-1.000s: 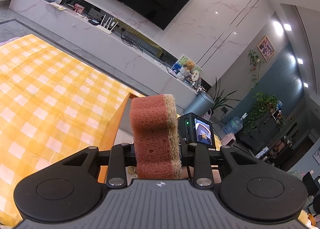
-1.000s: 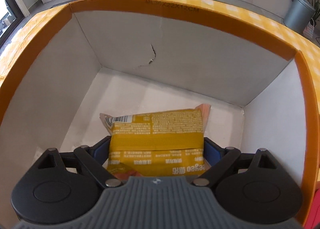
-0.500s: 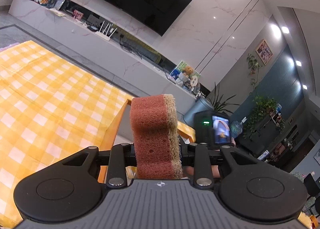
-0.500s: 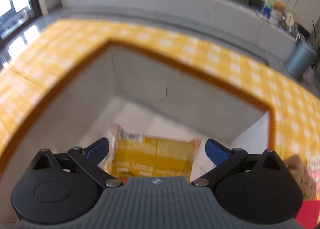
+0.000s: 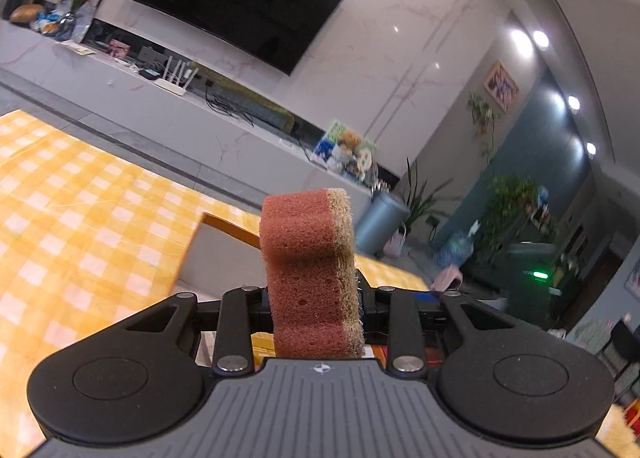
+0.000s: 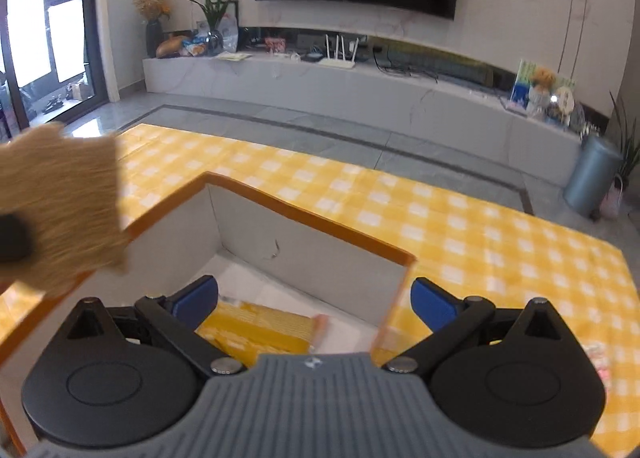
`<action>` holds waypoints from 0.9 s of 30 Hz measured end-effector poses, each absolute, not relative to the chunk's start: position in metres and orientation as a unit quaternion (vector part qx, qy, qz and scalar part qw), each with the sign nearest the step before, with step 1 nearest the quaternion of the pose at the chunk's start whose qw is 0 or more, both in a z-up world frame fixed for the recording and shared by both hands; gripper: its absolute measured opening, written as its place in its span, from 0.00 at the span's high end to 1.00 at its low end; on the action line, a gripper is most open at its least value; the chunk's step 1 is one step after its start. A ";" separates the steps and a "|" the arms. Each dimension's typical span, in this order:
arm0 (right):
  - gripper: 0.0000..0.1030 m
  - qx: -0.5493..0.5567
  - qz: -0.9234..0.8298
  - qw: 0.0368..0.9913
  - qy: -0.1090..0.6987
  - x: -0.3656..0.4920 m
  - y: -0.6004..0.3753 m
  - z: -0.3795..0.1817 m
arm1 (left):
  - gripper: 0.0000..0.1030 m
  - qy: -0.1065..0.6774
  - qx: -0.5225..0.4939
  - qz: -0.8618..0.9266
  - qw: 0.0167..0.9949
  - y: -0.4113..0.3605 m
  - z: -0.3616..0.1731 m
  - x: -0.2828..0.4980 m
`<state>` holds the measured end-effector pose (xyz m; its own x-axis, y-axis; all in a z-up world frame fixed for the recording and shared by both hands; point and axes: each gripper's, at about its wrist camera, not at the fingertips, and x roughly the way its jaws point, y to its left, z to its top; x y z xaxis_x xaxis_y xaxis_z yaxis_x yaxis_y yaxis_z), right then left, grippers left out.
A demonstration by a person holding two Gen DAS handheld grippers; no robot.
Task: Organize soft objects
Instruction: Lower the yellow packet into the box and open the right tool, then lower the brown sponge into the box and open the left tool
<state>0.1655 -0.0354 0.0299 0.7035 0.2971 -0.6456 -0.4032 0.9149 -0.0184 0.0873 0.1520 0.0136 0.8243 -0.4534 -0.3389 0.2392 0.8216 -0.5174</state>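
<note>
My left gripper [image 5: 316, 302] is shut on a reddish-brown sponge [image 5: 308, 274] with a tan scouring side, held upright above the near edge of the orange-rimmed box [image 5: 224, 224]. The same sponge [image 6: 60, 202] shows blurred at the left of the right wrist view, over the box's left rim. My right gripper [image 6: 314, 300] stands open and empty above the box [image 6: 312, 218], its blue pads [image 6: 196, 298] wide apart. A yellow snack packet [image 6: 260, 332] lies on the white floor of the box below it.
The box sits on a table with a yellow and white checked cloth [image 6: 460, 226]. Something pink and white [image 6: 600, 358] lies on the cloth at the right. Beyond the table are a grey floor, a long TV bench [image 6: 360, 86] and a grey bin [image 6: 592, 178].
My right gripper let go of the yellow packet, opened wide and rose out of the box, tilting up. My left gripper with the sponge shifted toward the box; the right gripper left the middle of its view.
</note>
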 end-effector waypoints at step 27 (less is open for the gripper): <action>0.02 0.045 0.150 0.950 0.269 0.150 -0.124 0.026 | 0.65 0.483 -0.174 -0.257 0.819 0.114 -0.062 0.235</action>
<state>0.1503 -0.1236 0.0263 0.8107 0.3084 -0.4977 -0.2600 0.9512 0.1661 0.2351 0.1141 -0.0618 0.4005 -0.5891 -0.7018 0.2536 0.8073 -0.5329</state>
